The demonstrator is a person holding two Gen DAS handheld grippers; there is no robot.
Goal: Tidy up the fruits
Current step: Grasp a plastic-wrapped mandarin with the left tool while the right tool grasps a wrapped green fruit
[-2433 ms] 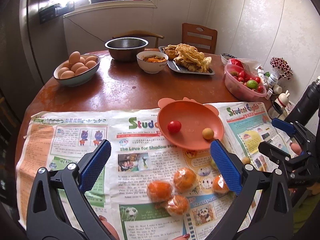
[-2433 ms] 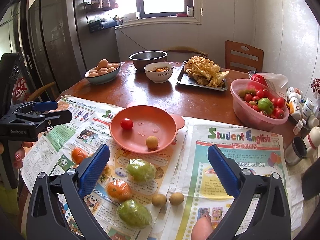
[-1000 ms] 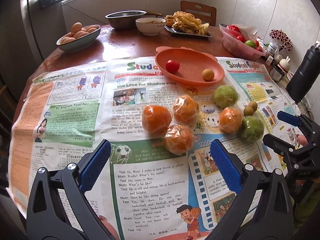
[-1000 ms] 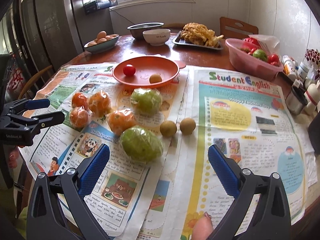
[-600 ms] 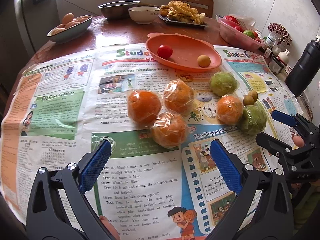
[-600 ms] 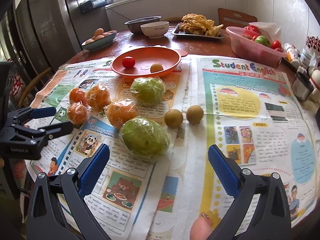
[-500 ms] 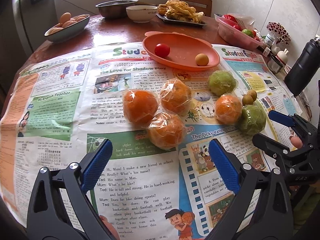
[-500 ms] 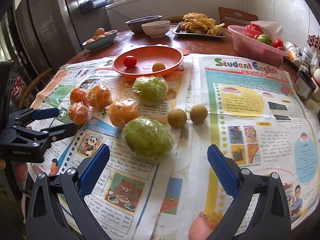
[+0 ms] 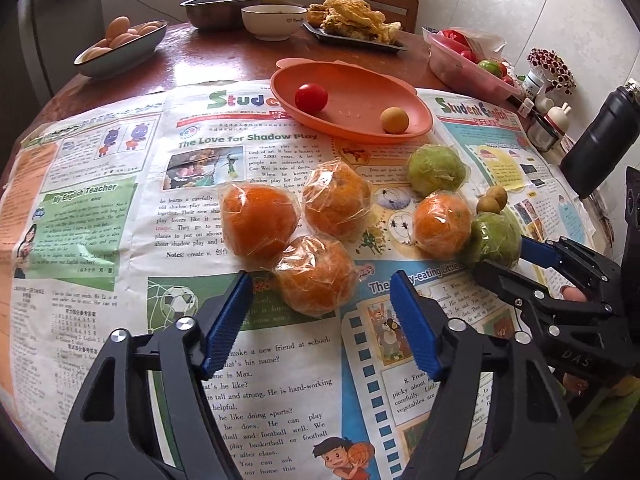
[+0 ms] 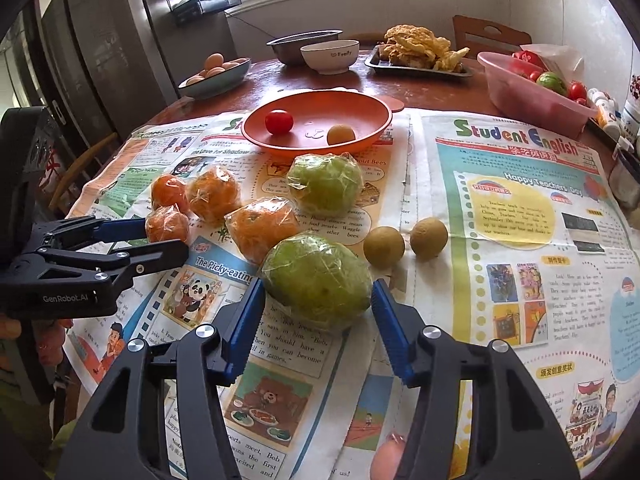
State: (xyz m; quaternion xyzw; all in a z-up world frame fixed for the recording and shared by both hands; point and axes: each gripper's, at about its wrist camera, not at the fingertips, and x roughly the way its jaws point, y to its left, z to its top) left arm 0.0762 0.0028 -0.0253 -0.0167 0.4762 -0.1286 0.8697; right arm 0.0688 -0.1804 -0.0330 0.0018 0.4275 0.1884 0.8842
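The left gripper (image 9: 320, 312) points down at the nearest wrapped orange (image 9: 316, 276), which lies on the newspaper (image 9: 100, 220) toward the worktop's near edge; its jaws are closing, the orange just ahead of the blue tips and not yet pressed. The right gripper (image 10: 318, 312) has its jaws closing on either side of the large wrapped green fruit (image 10: 318, 276), the pads close beside its flanks; whether they touch it I cannot tell.

Only the right wrist view shows the two small brown fruits (image 10: 406, 242) lying clear and apart from the green one, and the left gripper from the side with the orange at its tips. The left wrist view shows the same brown pair half hidden behind the green fruit, and a black bottle (image 9: 600, 140) at the worktop's right edge that the other view lacks.

Both views show the orange plate (image 9: 360, 80) toward the middle of the worktop, holding a red tomato (image 9: 311, 97) and a small yellow fruit (image 9: 394, 120).
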